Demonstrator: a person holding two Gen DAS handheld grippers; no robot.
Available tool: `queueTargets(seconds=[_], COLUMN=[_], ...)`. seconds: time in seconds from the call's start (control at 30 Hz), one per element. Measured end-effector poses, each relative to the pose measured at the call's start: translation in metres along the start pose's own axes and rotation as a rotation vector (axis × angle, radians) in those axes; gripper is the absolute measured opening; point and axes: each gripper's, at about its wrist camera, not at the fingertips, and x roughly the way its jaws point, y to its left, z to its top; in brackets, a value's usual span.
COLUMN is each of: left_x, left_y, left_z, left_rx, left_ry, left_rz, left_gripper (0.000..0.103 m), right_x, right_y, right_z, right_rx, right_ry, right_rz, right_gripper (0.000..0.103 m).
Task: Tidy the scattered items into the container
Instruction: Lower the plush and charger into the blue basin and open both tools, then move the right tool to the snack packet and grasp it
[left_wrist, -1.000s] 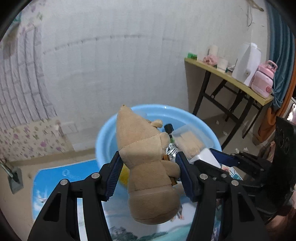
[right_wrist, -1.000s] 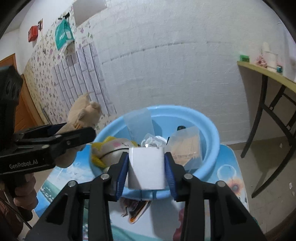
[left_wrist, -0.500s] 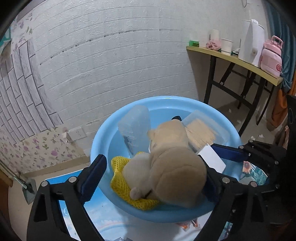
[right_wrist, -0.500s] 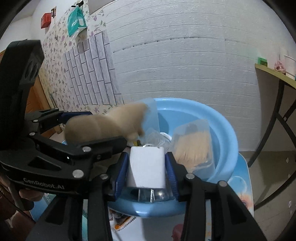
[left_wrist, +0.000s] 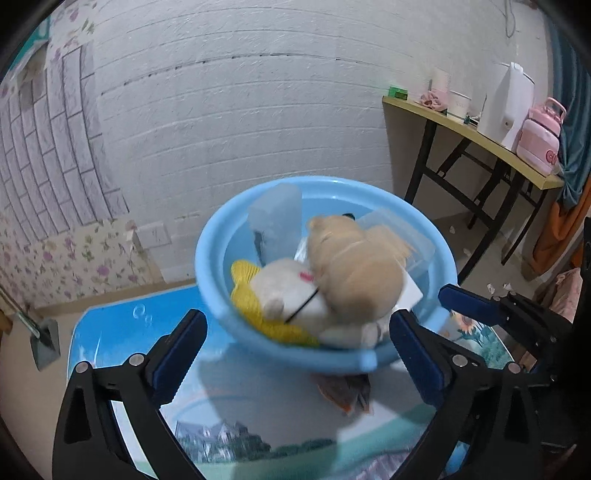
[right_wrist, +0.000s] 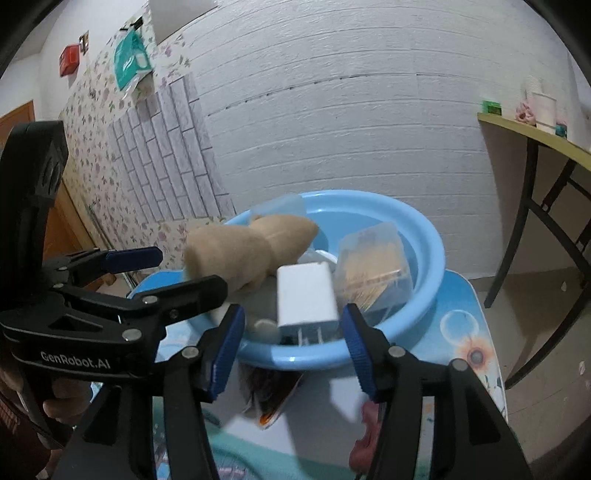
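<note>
Fingers of the left gripper (left_wrist: 297, 345) stand spread wide with nothing between them, their blue pads at about 8 and 4 o'clock in the left wrist view, just short of the near rim of the round light-blue plastic basin (left_wrist: 218, 284). Inside that basin lies the tan plush bear toy (left_wrist: 354, 273), tipped on its side at the centre, resting against a white plush toy (left_wrist: 284, 288) at its 8 o'clock, which sits on a yellow mesh piece (left_wrist: 247, 291). At the bear's 11 o'clock a translucent plastic cup (left_wrist: 275, 218) leans against the far wall of the basin, and at its 2 o'clock lies a clear plastic box of pale wooden sticks (left_wrist: 402, 240). The basin stands on a blue printed table top (left_wrist: 110, 332), and a dark orange-edged packet (left_wrist: 345, 393) pokes out from under the basin's near edge at 6 o'clock. In the right wrist view the right gripper (right_wrist: 293, 345) is also open wide, its pads apart from the white rectangular charger plug (right_wrist: 306, 297), which sits between them over the near rim of the basin (right_wrist: 432, 258) with its metal prongs pointing down; whether it rests on anything cannot be told. The bear (right_wrist: 251, 251) is at the plug's 10 o'clock, the stick box (right_wrist: 373, 266) at its 2 o'clock. The left gripper's black frame fills 9 o'clock of this view.
</note>
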Motion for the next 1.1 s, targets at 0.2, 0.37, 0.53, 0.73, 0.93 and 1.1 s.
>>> queueTargets(seconds=[0.2,0.37,0.53,0.73,0.93,1.1], left_x=[-0.004,-0.015,-0.025,-0.028,-0.02,-0.016], left_y=[0.014,0.023,0.038,0.046,0.047,0.048], left_z=[-0.018,-0.038,-0.059,-0.074,-0.078,-0.083], left_rx=[-0.055,-0.043,-0.067,-0.061,-0.07,-0.071], left_ry=[0.076,0.094,0.097,0.091,0.103,0.101], left_rz=[0.016,0.062,0.047,0.031,0.007,-0.019], left_gripper=[0.103,0.103,0.103,0.103,0.103,0.103], right_x=[-0.01,-0.009,-0.008,-0.013,-0.007,-0.003], right_y=[0.017,0.018,0.022,0.018,0.02,0.022], right_z=[-0.01,-0.025,-0.041,-0.053,-0.059,-0.061], right_rx=[-0.003,0.067,0.064,0.079,0.08,0.067], right_ry=[0.032,0.1,0.144,0.167,0.192,0.2], right_rz=[-0.028,0.019,0.001,-0.012,-0.018,-0.02], right_gripper=[0.061,0.061,0.061,0.061,0.061,0.061])
